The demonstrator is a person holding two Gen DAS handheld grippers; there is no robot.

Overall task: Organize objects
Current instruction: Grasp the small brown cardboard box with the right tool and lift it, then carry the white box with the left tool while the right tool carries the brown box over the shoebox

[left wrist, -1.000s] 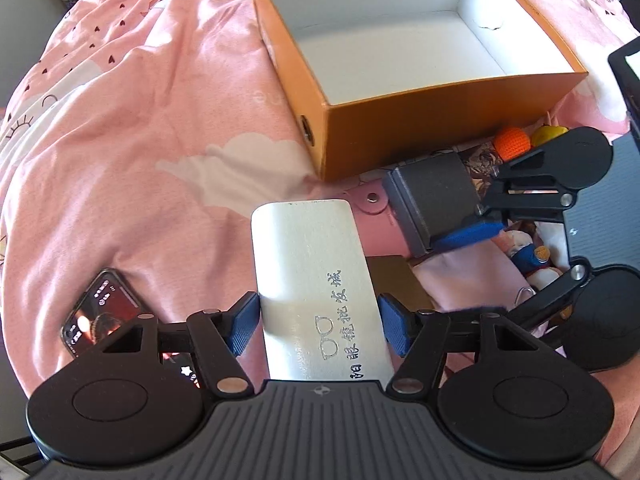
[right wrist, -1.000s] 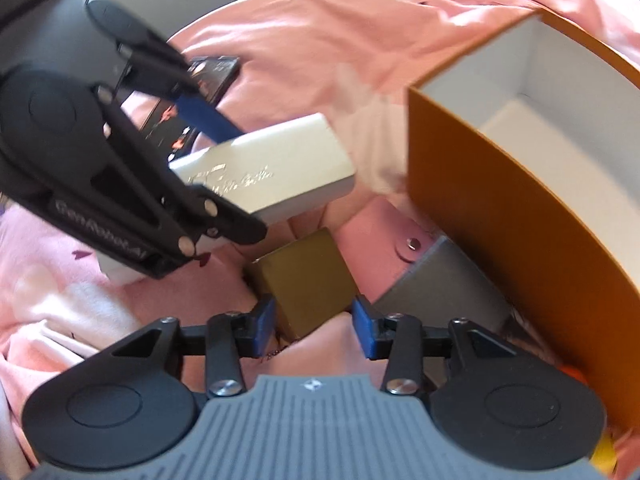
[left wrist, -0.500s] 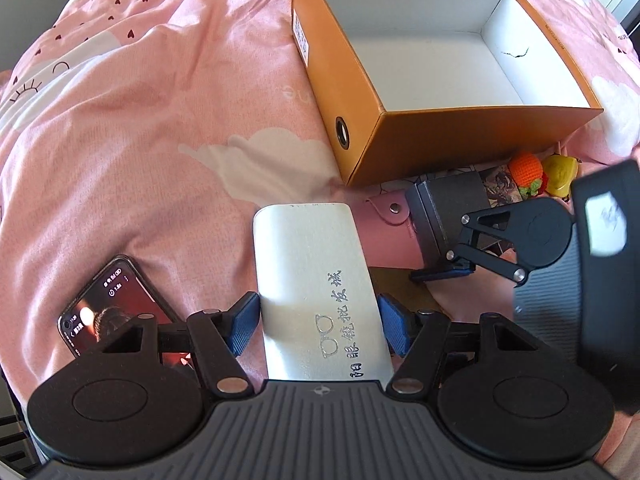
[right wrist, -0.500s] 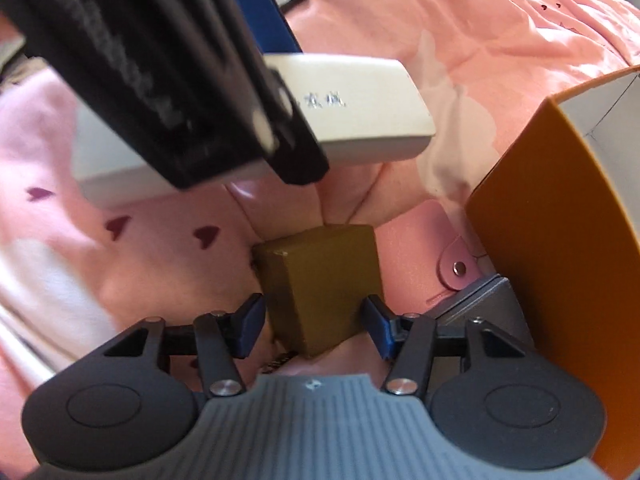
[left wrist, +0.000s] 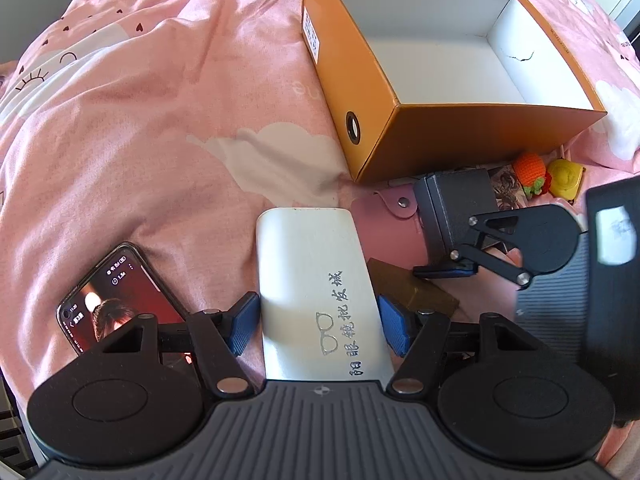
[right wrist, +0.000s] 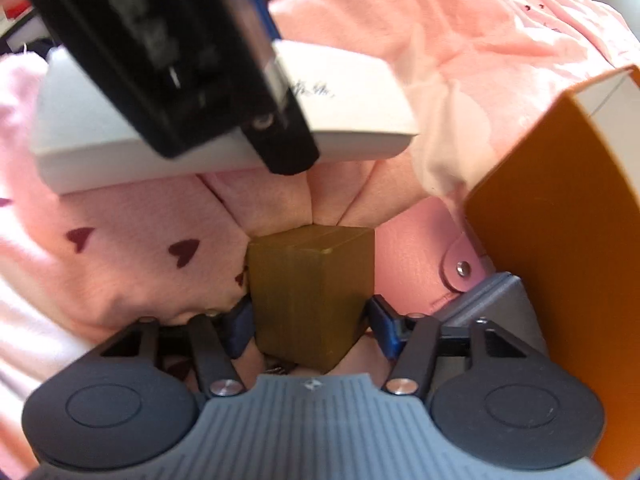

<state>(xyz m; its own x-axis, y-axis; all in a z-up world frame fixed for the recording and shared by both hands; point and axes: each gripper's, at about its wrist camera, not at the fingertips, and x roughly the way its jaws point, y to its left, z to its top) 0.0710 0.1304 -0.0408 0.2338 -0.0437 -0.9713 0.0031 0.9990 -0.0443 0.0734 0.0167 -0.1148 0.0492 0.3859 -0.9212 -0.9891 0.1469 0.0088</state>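
My left gripper [left wrist: 319, 328] is shut on a white glasses case [left wrist: 312, 272] with printed lettering, its blue pads pressing on both long sides just above the pink bedspread. In the right wrist view a gold-brown box [right wrist: 312, 288] sits between the blue pads of my right gripper [right wrist: 310, 326]. Its jaws are closing and both pads touch the box's sides. The held case [right wrist: 352, 120] hangs just beyond the box. An open orange cardboard box [left wrist: 460, 136] with a white inside lies farther back, empty.
A lit phone [left wrist: 108, 300] lies on the bedspread left of the case. A grey box [left wrist: 452, 208], a pink snap pouch [left wrist: 384, 216], an orange crochet toy [left wrist: 530, 168] and a yellow toy [left wrist: 564, 178] crowd the orange box's near wall.
My right gripper came down over the gold-brown box, which went from lying ahead of the pads to sitting between them. The left gripper drifted a little with the case still held.
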